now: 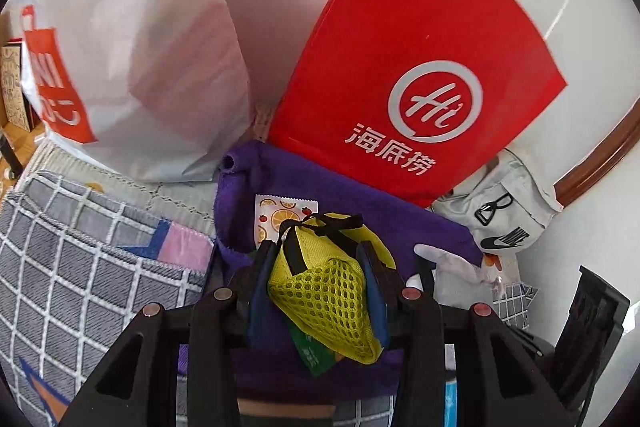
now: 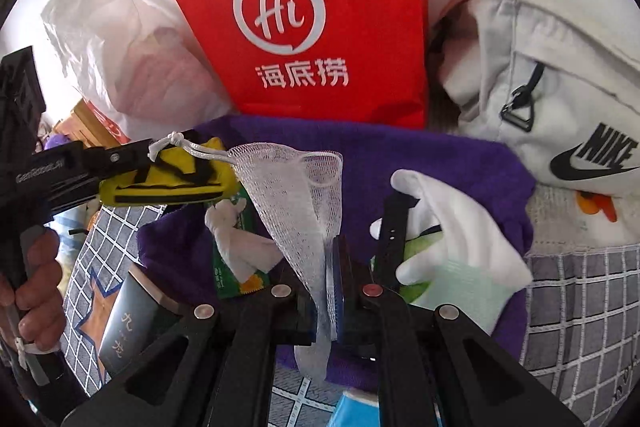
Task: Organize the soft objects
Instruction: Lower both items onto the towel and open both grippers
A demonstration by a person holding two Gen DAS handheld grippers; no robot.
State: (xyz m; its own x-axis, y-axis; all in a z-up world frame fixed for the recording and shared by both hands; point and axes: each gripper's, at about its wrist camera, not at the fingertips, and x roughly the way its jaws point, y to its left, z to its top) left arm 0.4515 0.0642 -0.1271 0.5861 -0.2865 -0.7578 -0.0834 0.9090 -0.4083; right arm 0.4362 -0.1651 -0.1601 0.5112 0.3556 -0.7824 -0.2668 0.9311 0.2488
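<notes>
Left gripper point(image 1: 320, 267) clamps yellow mesh pouch point(image 1: 324, 291) — right gripper point(image 2: 334, 267) pinches white net point(image 2: 296, 183).

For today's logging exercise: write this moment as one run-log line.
left gripper: shut on yellow mesh pouch | right gripper: shut on white net bag | both over purple cloth
</notes>
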